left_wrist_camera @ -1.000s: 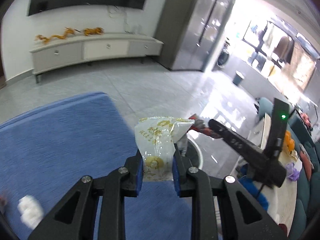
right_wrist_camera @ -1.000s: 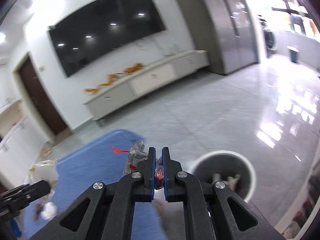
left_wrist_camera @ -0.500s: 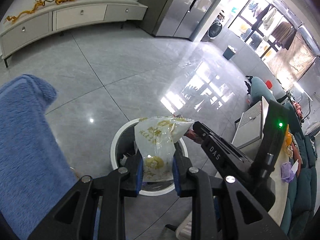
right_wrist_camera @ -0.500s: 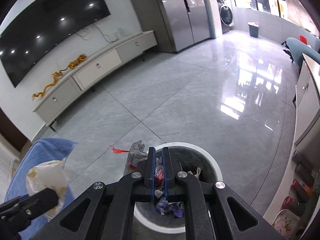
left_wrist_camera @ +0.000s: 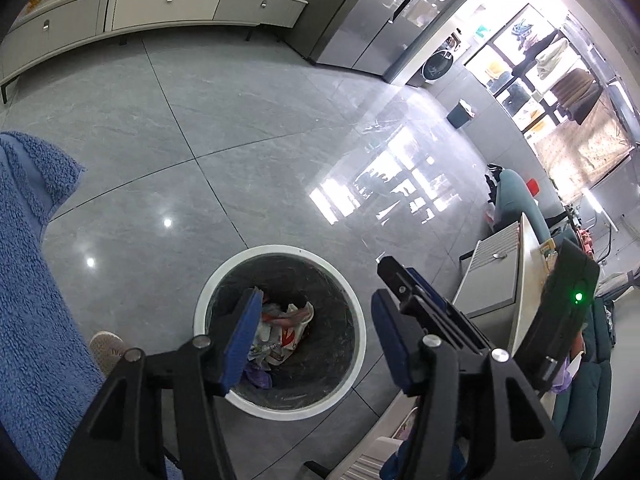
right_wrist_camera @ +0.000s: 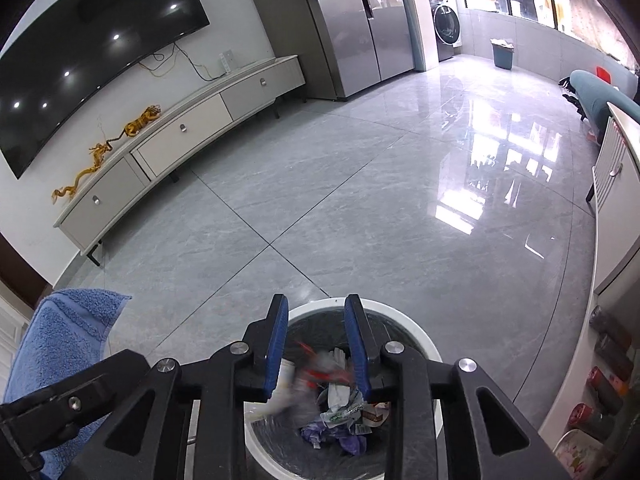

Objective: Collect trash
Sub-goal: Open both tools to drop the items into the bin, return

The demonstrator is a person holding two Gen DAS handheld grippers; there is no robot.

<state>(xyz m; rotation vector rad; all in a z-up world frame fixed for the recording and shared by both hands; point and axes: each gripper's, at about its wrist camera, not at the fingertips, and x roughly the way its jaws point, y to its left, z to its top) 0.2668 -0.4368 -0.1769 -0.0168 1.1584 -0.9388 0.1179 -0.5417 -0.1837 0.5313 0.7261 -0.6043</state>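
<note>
- The left gripper [left_wrist_camera: 316,336] hangs over the trash bin [left_wrist_camera: 362,332] with its blue-padded fingers [left_wrist_camera: 240,344] spread wide and nothing between them.
- The right gripper [right_wrist_camera: 316,344] is also above the bin [right_wrist_camera: 424,344], its blue pads [right_wrist_camera: 276,348] parted and holding nothing; a blurred red and white wrapper [right_wrist_camera: 316,376] shows in the gap between them, over the bin's opening, and whether it touches the pile below cannot be told.
- In the left wrist view the right gripper [left_wrist_camera: 404,292] reaches in from the right, its tip just beside the bin's rim.
- The bin is round, with a white rim and a dark liner, and it stands on the grey tiled floor [left_wrist_camera: 240,140].
- Inside it lies crumpled trash [left_wrist_camera: 280,328]: white and red wrappers on top, a purple scrap [right_wrist_camera: 332,436] lower down.
- A blue towel-like cloth [left_wrist_camera: 28,280] lies to the left of the bin, and the toe of a light shoe [left_wrist_camera: 106,350] shows between cloth and bin.
- Farther out, a low white TV cabinet [right_wrist_camera: 180,140] stands against the wall with golden figurines [right_wrist_camera: 140,122] on top, under a large dark screen [right_wrist_camera: 80,60].
- A steel refrigerator [right_wrist_camera: 360,28] stands beside the cabinet, and a white cabinet [right_wrist_camera: 616,200] lines the right side.
</note>
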